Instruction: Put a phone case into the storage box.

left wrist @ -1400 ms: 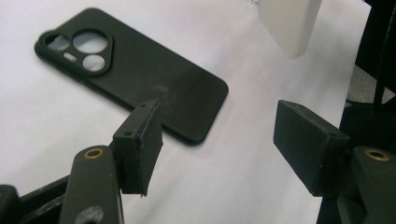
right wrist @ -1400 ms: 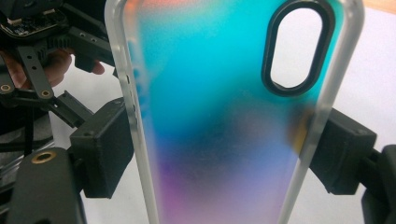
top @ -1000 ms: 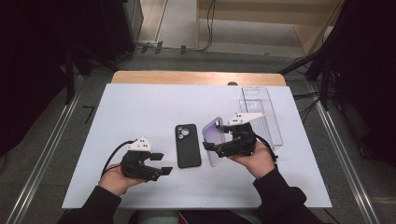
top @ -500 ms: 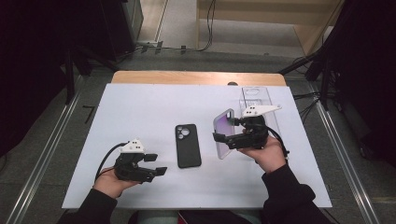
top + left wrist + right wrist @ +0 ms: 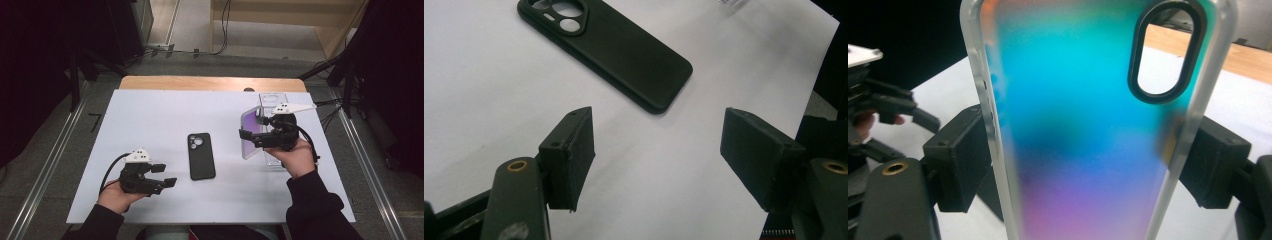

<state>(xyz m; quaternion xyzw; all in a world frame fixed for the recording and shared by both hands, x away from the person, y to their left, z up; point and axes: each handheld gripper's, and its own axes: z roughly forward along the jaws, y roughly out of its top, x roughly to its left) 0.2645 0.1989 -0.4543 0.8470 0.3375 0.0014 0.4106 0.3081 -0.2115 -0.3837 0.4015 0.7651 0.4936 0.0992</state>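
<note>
Right gripper (image 5: 246, 135): jaws clamped across the width of an iridescent phone case (image 5: 1083, 130), one pad on each long edge, with the case raised clear of the white table (image 5: 150, 115) beside a clear plastic box (image 5: 275, 100). Left gripper (image 5: 656, 145): jaws have just been opening and stand apart with nothing between them, low over the table. A black phone case (image 5: 624, 50) lies flat just ahead of the left fingertips, untouched.
</note>
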